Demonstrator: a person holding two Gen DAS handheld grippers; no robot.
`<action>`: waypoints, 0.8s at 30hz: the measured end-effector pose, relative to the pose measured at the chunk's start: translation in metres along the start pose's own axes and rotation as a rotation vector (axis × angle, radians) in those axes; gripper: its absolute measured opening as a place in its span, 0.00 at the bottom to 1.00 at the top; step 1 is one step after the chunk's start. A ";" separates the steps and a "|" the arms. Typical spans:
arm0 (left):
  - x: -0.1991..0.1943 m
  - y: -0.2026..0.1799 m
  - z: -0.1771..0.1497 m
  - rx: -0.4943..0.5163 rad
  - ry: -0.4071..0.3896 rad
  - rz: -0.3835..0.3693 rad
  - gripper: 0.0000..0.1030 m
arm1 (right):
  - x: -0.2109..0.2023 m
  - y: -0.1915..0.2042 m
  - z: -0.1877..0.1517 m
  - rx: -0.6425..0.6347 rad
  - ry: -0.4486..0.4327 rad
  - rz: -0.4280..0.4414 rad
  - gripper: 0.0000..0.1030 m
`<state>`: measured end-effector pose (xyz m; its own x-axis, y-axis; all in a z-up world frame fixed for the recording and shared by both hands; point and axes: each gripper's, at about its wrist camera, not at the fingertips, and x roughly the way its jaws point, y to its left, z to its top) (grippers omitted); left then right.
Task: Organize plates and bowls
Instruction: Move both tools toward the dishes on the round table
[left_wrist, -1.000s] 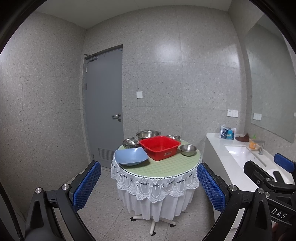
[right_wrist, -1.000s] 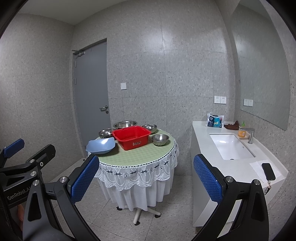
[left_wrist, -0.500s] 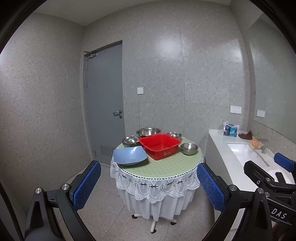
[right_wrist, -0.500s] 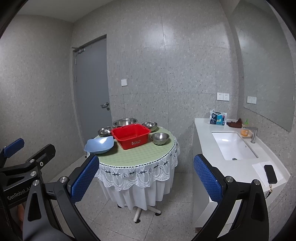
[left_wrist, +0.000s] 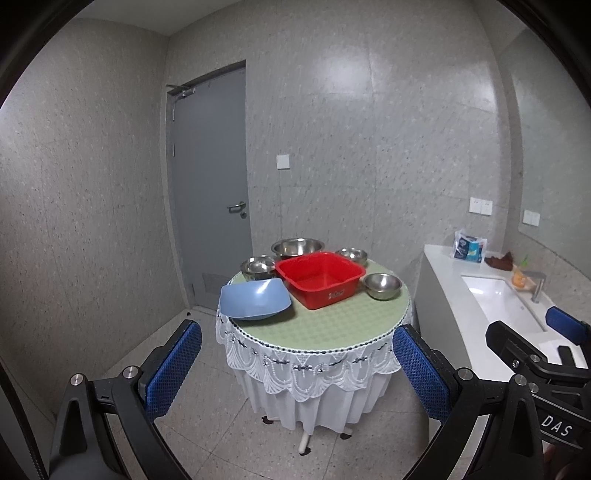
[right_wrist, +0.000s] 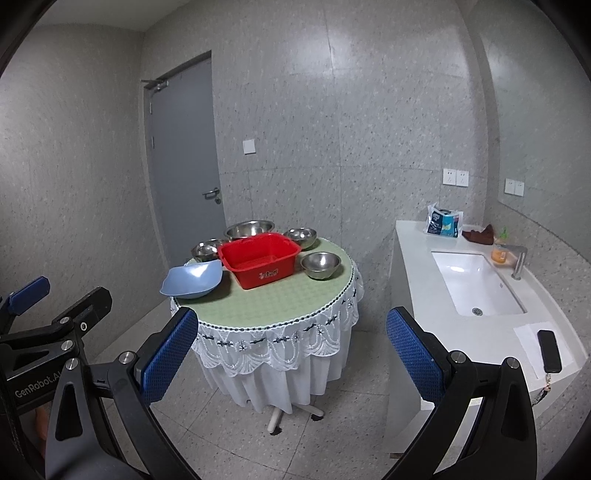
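A round table (left_wrist: 332, 332) with a green top and white lace skirt stands ahead, also in the right wrist view (right_wrist: 258, 306). On it sit a red square basin (left_wrist: 319, 278) (right_wrist: 258, 260), a blue bowl (left_wrist: 255, 299) (right_wrist: 192, 278) at its left edge, and several steel bowls: a large one (left_wrist: 297, 247) at the back, one (left_wrist: 258, 266) back left, one (left_wrist: 351, 254) back right, one (left_wrist: 382, 286) (right_wrist: 320, 264) at the right. My left gripper (left_wrist: 295, 373) and right gripper (right_wrist: 291, 362) are both open and empty, well short of the table.
A white counter (right_wrist: 417, 254) with a sink (right_wrist: 476, 284) runs along the right wall, with a tissue pack (right_wrist: 443, 223), a faucet (right_wrist: 517, 258) and a phone (right_wrist: 549, 350) on it. A grey door (left_wrist: 210, 184) is at the back left. Tiled floor surrounds the table.
Both views have tilted slightly upward and drawn a little nearer; the table sits lower in the frames. The grippers stay open and the dishes have not moved.
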<state>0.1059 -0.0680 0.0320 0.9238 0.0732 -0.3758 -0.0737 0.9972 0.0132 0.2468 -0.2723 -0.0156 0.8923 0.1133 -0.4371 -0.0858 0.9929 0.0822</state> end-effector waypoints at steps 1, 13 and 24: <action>0.008 0.000 0.003 0.000 0.009 0.000 0.99 | 0.005 0.001 0.000 0.002 0.005 0.001 1.00; 0.122 0.018 0.044 -0.004 0.065 -0.046 0.99 | 0.094 0.006 0.016 0.023 0.063 -0.020 1.00; 0.301 0.069 0.138 0.040 0.060 -0.151 0.99 | 0.216 0.028 0.078 0.093 0.070 -0.054 1.00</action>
<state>0.4307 0.0253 0.0474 0.8989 -0.0779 -0.4313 0.0807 0.9967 -0.0118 0.4711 -0.2231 -0.0380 0.8610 0.0652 -0.5045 0.0059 0.9904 0.1381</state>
